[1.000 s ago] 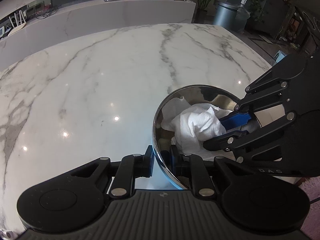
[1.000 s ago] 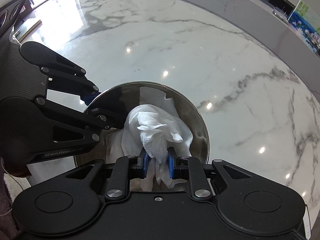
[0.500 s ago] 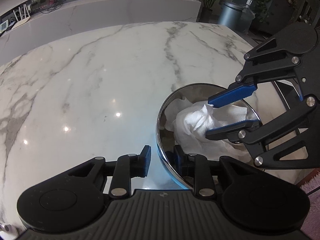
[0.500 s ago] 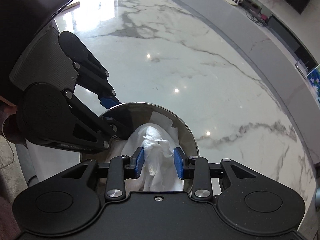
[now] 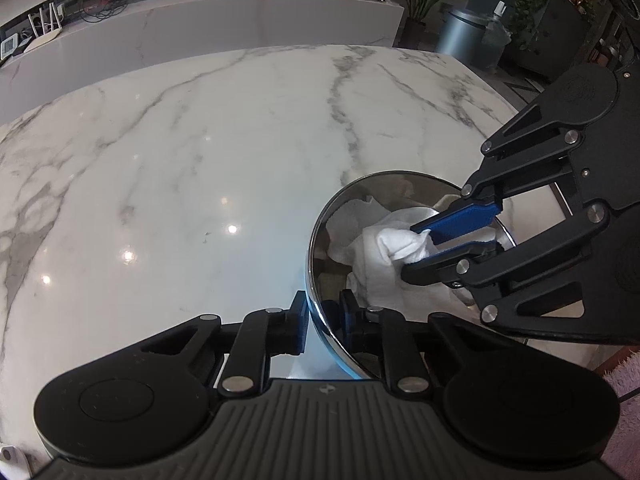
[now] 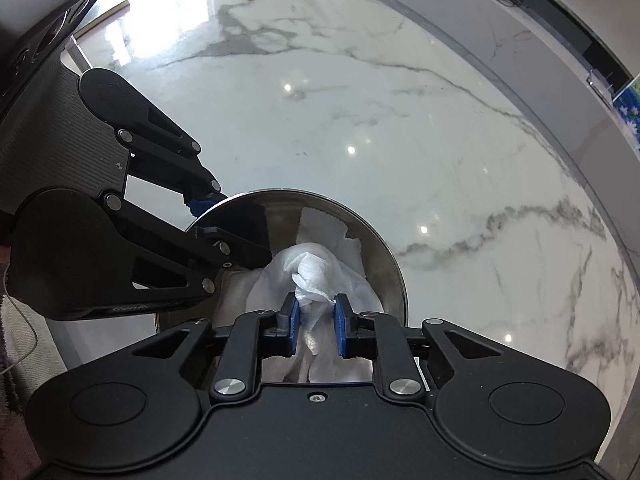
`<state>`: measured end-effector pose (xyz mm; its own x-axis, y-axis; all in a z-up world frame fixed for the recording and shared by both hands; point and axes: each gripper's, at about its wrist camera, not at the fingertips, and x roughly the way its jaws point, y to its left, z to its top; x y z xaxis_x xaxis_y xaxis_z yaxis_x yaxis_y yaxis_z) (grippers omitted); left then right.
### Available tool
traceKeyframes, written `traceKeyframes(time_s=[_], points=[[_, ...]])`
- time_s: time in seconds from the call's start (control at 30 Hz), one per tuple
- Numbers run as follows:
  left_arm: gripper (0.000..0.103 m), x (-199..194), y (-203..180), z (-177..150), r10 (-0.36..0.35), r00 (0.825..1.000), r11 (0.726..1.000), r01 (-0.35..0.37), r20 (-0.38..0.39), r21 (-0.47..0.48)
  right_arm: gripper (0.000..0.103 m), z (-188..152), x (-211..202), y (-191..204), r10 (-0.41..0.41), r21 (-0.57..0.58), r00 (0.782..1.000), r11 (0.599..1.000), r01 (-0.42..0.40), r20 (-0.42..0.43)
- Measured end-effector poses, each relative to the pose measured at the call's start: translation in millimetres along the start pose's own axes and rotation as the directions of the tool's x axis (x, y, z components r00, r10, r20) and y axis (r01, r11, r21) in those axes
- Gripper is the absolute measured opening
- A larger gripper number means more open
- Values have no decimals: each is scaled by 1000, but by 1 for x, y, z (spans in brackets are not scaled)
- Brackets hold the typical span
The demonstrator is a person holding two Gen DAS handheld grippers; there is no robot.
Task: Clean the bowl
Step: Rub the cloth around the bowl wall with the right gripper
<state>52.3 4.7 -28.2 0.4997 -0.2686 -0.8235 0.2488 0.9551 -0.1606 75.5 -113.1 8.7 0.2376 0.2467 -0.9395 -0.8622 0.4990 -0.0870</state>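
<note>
A shiny steel bowl [image 5: 320, 240] rests on the marble table near its right edge; it also shows in the right wrist view [image 6: 384, 252]. My left gripper [image 5: 324, 316] is shut on the bowl's near rim. A crumpled white paper towel [image 5: 384, 256] lies inside the bowl. My right gripper [image 6: 314, 316] hangs over the bowl with the towel [image 6: 316, 268] between its blue pads [image 6: 294, 316]. The jaws stand partly apart, and a gap shows beside the towel on the right. In the left wrist view the right gripper [image 5: 420, 248] brackets a fold of towel.
The white marble table [image 5: 200, 160] spreads to the left and far side. Its right edge is close to the bowl. A long counter [image 5: 240, 12], a bin [image 5: 460, 32] and plants stand beyond. A pink rug [image 5: 624, 376] lies at lower right.
One second ago my right gripper was shut on the towel. It opened and lifted, and now its jaws have narrowed around the towel again. My left gripper kept its hold on the rim.
</note>
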Motion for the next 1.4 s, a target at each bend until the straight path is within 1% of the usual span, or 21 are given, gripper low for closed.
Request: traceKeyframes(time_s=[0.1,0.17,0.27,0.37,0.47,0.5,0.53,0.6,0.7,0.93,1.07,1.17,1.27,1.3,1.33,1.4], points=[[14,0,-1,1,8,1000,1000,-8,2,-4,13,-4,-2,1,-1,-6,999,1000,1,-37],[15,0,-1,1,13,1000,1000,-13,3,-7,12,-9,-3,4,8,-24,997,1000,-10,-78],[15,1,-2,2,18,1000,1000,-18,4,-7,11,-17,-3,9,53,-47,992,997,-58,-118],[15,0,-3,1,22,1000,1000,-22,5,-5,11,-21,-8,8,121,-2,989,993,-121,-85],[15,0,-2,1,20,1000,1000,-20,6,-5,13,-21,-13,10,91,-15,995,996,-92,-33],[15,-1,-2,0,18,1000,1000,-18,6,-4,20,-20,-15,10,75,-25,997,997,-76,-12],[15,-1,-2,0,16,1000,1000,-16,6,-4,31,-20,-18,11,59,-33,998,998,-59,14],[15,0,-1,1,15,1000,1000,-15,5,-1,41,-19,-23,10,42,-47,998,998,-39,53],[15,0,-1,1,13,1000,1000,-13,3,-1,42,-16,-23,10,28,-72,997,997,-23,73],[15,0,-1,1,11,1000,1000,-11,1,2,51,-8,-3,11,32,-114,999,993,-28,39],[15,0,-1,1,9,1000,1000,-9,0,2,51,-9,9,11,44,-107,999,993,-42,12],[15,0,-2,1,10,1000,1000,-10,0,4,50,-10,15,11,42,-74,999,996,-41,5],[15,0,-2,1,13,1000,1000,-13,-1,3,37,-9,18,11,24,-40,1000,999,-24,1],[15,0,-2,1,15,1000,1000,-15,-1,2,31,-9,19,12,12,-38,1000,999,-12,-1],[16,-1,-3,0,18,1000,1000,-18,-1,3,28,-9,19,12,2,-39,1000,999,-2,-3],[16,-2,-5,-1,24,1000,1000,-24,-3,9,27,-9,20,12,-1,-28,1000,1000,1,-7]])
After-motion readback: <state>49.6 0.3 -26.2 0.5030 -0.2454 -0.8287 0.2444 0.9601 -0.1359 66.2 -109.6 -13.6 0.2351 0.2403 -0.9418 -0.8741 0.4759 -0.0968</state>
